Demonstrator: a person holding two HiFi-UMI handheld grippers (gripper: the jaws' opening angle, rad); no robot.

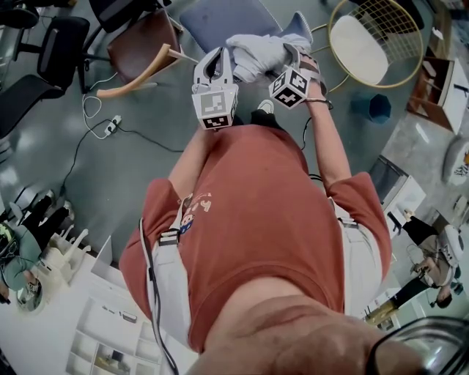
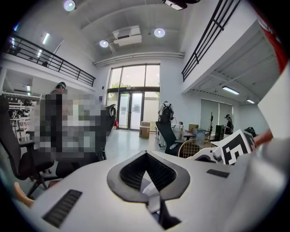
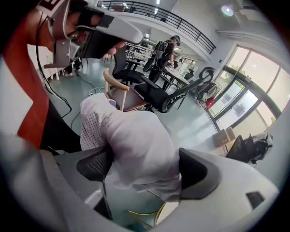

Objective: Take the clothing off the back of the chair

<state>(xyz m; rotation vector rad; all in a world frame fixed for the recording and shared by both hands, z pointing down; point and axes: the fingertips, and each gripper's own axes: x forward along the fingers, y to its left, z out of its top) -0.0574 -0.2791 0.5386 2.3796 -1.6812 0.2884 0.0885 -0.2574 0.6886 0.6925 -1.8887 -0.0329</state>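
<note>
In the head view a bunched white garment (image 1: 256, 55) hangs between my two grippers, just above a blue-grey chair (image 1: 220, 20). My left gripper (image 1: 220, 64) is at the garment's left side. In the left gripper view its jaws (image 2: 148, 181) are shut on a thin fold of the white cloth (image 2: 149, 189). My right gripper (image 1: 294, 60) is at the garment's right side. In the right gripper view it (image 3: 140, 165) is shut on a thick bundle of the garment (image 3: 136, 145), which has a dotted part (image 3: 93, 122). The left gripper (image 3: 90, 27) shows at the upper left there.
A brown chair with a wooden arm (image 1: 139, 51) stands to the left, and a round gold wire chair (image 1: 366, 40) to the right. Black office chairs (image 1: 44, 58) and a power strip with cables (image 1: 110, 126) are at the far left. A person (image 3: 165, 50) stands further off.
</note>
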